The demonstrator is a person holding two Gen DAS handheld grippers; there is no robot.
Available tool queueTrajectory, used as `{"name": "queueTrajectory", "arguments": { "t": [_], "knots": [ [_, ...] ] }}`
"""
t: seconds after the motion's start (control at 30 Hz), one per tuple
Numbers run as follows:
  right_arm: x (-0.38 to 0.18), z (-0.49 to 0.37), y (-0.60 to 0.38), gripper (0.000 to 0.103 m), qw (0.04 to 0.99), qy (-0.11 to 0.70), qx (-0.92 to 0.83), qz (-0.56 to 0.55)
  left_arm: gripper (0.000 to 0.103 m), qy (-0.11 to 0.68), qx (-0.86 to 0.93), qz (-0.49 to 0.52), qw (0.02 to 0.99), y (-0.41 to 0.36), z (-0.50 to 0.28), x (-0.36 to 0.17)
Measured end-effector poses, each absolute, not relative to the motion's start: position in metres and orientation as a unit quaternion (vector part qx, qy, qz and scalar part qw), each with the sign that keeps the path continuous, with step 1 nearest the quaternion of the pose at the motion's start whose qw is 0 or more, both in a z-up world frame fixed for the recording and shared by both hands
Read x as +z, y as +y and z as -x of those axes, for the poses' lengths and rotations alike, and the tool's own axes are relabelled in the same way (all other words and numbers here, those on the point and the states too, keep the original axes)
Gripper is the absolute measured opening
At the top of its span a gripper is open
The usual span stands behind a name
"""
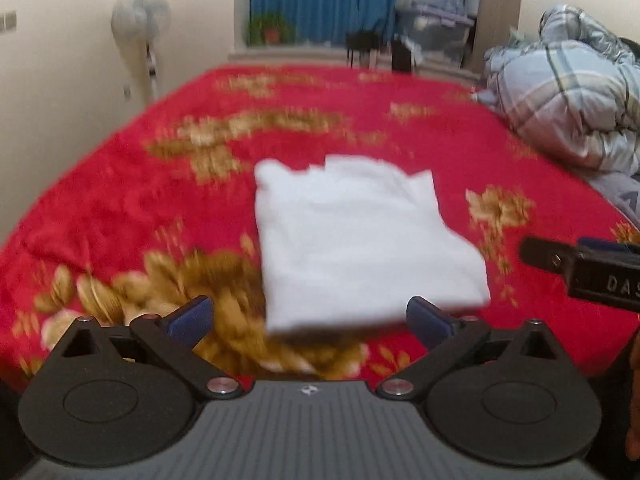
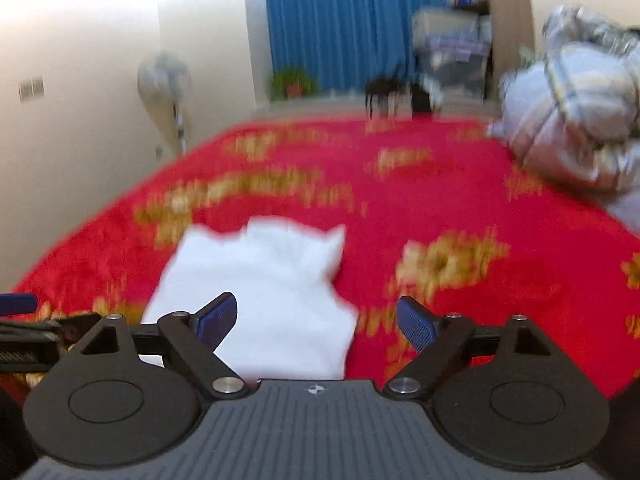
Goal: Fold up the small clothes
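Both grippers tilt downward over the red floral plush bed blanket [image 1: 120,208]. Left gripper [image 1: 310,318] and right gripper [image 2: 316,320] have jaws wide, empty. The folded white cloth garment [image 1: 360,240] lies just beyond them, untouched.

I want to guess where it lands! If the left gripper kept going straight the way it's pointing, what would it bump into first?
Probably the folded white garment on the red blanket. The open left gripper aims down at its near edge, though blur makes depth uncertain.
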State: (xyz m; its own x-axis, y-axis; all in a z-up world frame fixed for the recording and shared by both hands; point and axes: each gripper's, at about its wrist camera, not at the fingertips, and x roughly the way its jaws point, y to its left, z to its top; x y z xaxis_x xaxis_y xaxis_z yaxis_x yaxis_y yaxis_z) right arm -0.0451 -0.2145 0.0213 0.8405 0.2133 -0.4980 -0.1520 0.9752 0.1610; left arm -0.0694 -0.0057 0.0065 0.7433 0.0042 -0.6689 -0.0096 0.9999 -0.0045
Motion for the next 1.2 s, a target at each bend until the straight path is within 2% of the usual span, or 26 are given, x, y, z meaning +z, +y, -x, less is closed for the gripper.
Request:
{"name": "queueTrajectory", "arguments": {
  "t": [0.43,1.2],
  "knots": [
    [0.008,0.033,-0.191,0.088,0.952,0.284,0.114,-0.014,0.103,0.36,0.004,0.019,0.933,-0.005,0.058,0.0],
    [0.007,0.031,-0.185,0.088,0.949,0.292,0.117,-0.012,0.103,0.355,0.012,0.019,0.935,-0.002,0.059,0.0]
  ]
}}
